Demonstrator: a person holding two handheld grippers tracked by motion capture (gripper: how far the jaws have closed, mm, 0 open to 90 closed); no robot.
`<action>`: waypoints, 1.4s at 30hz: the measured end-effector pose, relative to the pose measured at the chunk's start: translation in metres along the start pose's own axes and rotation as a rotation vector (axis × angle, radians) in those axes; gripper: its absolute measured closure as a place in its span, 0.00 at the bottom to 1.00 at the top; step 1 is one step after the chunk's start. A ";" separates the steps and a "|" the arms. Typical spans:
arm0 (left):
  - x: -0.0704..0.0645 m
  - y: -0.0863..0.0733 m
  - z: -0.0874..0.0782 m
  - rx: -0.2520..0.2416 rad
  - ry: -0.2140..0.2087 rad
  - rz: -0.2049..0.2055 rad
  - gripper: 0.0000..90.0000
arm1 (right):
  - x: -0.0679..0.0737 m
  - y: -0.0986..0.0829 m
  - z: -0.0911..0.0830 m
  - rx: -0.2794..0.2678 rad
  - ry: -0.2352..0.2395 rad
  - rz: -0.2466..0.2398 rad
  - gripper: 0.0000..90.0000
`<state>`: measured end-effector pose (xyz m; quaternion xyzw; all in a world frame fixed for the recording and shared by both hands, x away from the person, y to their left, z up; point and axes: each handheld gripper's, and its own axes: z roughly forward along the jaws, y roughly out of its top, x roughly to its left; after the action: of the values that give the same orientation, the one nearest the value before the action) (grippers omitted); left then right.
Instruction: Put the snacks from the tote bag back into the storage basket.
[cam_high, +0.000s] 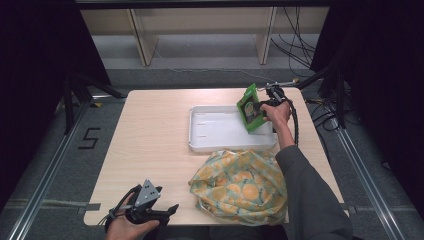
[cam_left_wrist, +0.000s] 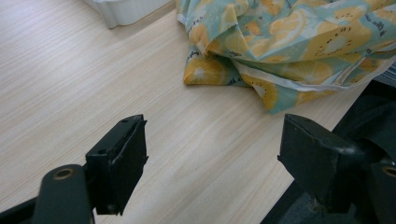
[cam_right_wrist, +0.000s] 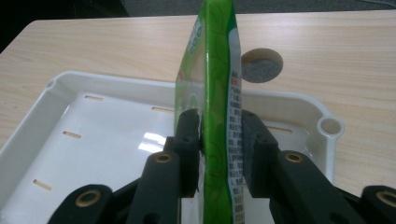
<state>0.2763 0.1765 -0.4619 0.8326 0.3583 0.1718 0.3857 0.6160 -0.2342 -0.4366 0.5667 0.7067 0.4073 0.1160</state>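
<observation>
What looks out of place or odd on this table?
Nothing is spilled or broken. The green packet is held on edge in the right gripper, above the white tray, not lying flat. The fruit-print cloth bag lies crumpled at the near edge. The left gripper is open over bare table.

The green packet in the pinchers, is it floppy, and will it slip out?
The green packet probably bends a little: it looks like thin glossy film, yet stands upright from the right gripper. It seems light. Its shiny surface could slip, though both jaws press its sides above the white tray.
</observation>
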 end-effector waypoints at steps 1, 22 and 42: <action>0.000 0.000 0.000 0.000 -0.002 -0.007 0.25 | -0.003 0.000 -0.001 0.023 -0.004 -0.029 0.79; 0.000 0.001 0.001 -0.008 -0.022 0.013 0.25 | -0.008 -0.007 -0.002 0.063 -0.027 0.071 0.76; 0.000 0.001 0.000 0.012 -0.026 0.037 0.25 | -0.018 -0.013 0.001 0.077 -0.052 0.111 0.74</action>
<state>0.2767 0.1761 -0.4607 0.8437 0.3388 0.1659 0.3820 0.6137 -0.2504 -0.4518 0.6194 0.6863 0.3706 0.0897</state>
